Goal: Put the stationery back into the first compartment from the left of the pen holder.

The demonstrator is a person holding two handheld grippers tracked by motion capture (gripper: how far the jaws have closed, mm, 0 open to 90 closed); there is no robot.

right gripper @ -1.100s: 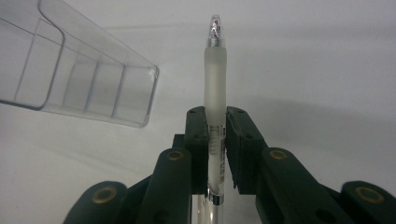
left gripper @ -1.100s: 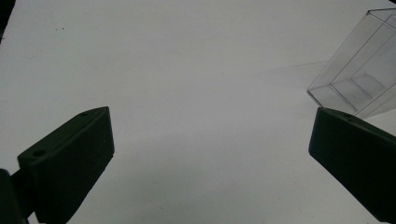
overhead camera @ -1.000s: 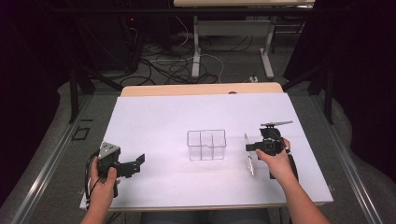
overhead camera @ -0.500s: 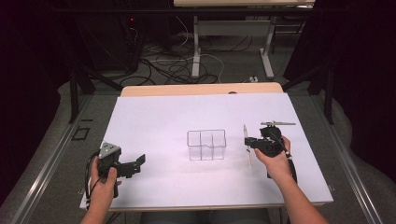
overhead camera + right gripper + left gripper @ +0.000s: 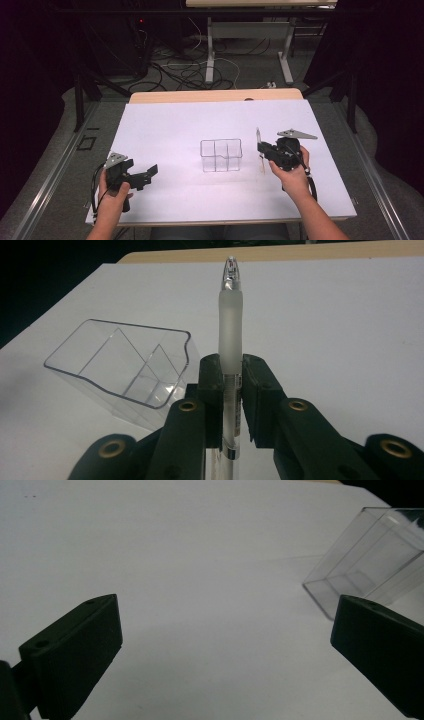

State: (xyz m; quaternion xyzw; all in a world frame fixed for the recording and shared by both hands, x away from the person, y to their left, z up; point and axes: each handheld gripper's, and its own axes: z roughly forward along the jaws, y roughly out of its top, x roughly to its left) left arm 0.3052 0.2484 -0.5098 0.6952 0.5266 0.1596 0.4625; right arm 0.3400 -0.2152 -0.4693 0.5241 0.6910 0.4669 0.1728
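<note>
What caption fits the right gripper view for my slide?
Right gripper jaws shut on a clear pen, beside an empty clear divided organizer on the white table.

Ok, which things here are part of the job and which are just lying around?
In the job, as far as the pictures suggest:
- pen, clamped upright in the right gripper
- clear organizer, beside the pen
- left gripper, jaws open, holding nothing

Lying about:
- cables on the floor behind the table
- second table's legs at the back

White sheet (image 5: 175,130) covers the tabletop, centre frame. Wooden table edge (image 5: 215,95) shows along its far side. Tangled cables (image 5: 175,70) on floor, upper middle. Table legs (image 5: 210,50) above.
</note>
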